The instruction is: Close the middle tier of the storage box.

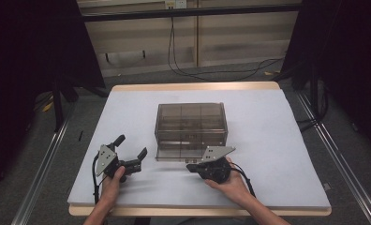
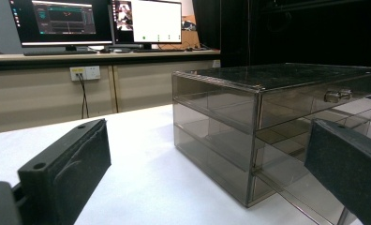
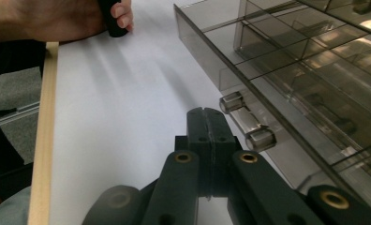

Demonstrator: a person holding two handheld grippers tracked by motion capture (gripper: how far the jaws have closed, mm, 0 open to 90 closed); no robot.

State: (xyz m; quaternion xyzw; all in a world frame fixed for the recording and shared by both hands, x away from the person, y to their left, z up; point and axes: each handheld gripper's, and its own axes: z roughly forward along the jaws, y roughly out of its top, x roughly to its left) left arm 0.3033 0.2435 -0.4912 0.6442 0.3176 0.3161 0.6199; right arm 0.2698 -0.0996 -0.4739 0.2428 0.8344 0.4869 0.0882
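Note:
A smoky see-through drawer box (image 1: 191, 123) stands at the middle of the table. Its bottom drawer (image 3: 286, 70) is pulled out a little, showing divided compartments. My right gripper (image 1: 190, 167) lies just in front of that drawer, jaws shut with nothing between them. In the right gripper view the gripper (image 3: 207, 116) sits right beside the drawer's bar handle (image 3: 246, 125), to its left and not around it. My left gripper (image 1: 131, 146) is open, to the left of the box. The box (image 2: 268, 122) shows between its pads (image 2: 66, 173), and the upper drawer's knob (image 2: 338, 95) is closed.
A white mat (image 1: 268, 140) covers the table, with a wooden edge (image 3: 42, 140) on the near side. The person's left hand (image 3: 66, 18) rests on the mat. Monitors (image 2: 104, 21) stand on a counter beyond. Cables (image 1: 211, 72) lie on the floor behind.

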